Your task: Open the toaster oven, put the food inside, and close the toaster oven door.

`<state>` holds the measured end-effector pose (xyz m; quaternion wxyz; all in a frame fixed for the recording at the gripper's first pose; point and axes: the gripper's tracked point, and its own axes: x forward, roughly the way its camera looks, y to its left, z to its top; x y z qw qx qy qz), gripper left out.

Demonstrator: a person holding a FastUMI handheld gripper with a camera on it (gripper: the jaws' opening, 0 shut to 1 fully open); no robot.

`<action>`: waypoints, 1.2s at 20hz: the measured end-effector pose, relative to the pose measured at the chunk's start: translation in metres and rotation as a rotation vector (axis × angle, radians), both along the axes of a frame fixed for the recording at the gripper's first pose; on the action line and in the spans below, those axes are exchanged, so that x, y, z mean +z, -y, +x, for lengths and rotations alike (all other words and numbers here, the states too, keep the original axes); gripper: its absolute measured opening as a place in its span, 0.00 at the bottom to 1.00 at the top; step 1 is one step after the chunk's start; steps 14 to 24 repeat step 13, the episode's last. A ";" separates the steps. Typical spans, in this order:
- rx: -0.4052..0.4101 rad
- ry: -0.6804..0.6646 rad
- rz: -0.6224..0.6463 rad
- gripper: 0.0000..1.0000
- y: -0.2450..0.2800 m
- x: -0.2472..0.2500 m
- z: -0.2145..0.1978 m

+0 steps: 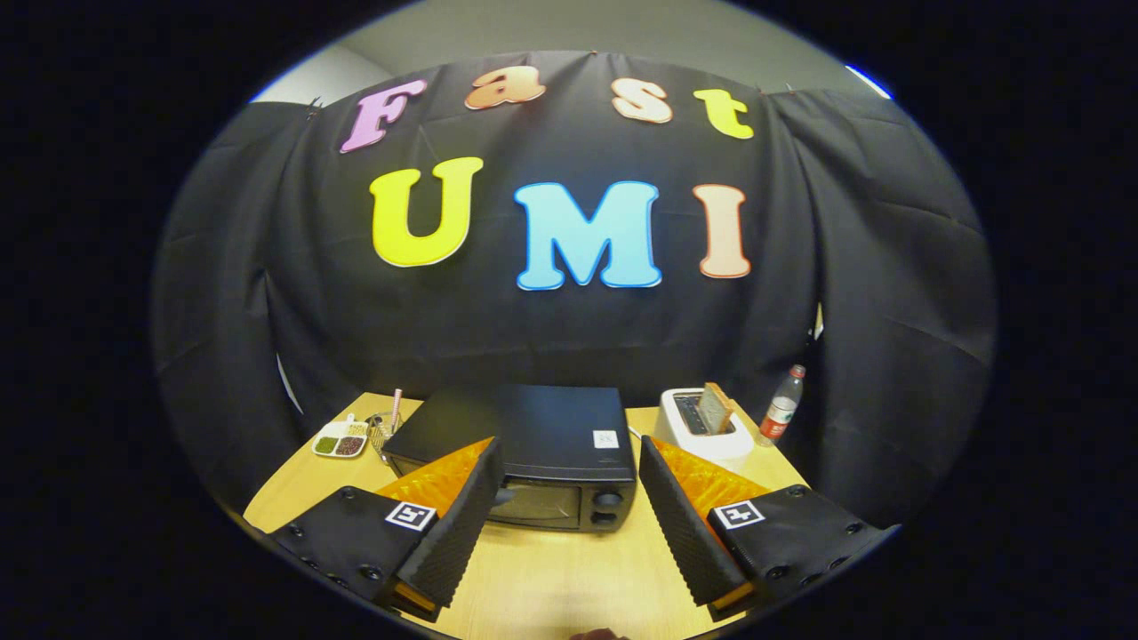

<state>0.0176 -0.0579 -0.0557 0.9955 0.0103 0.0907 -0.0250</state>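
A black toaster oven point(524, 444) stands on the wooden table point(551, 569) just ahead of my fingers, its glass door point(533, 502) shut and its knobs point(608, 500) at the door's right. My gripper point(569, 462) is open, with nothing between its fingers. The left finger point(458, 524) overlaps the oven's front left corner in the view, and the right finger point(680, 524) sits off its right side. I cannot make out the food to go inside.
A white slot toaster point(698, 427) with a slice of bread point(714, 407) sticking up stands right of the oven. A water bottle point(781, 407) is beyond it. Left of the oven lie a small divided dish point(341, 441) and a cup with a straw point(391, 418).
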 end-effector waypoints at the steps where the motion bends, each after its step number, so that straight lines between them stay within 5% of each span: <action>1: -0.023 0.013 0.017 0.98 0.015 0.001 -0.009; 7: -0.108 0.030 0.040 0.98 0.069 -0.008 -0.042; 24: -0.080 0.027 0.032 0.98 0.069 -0.008 -0.051</action>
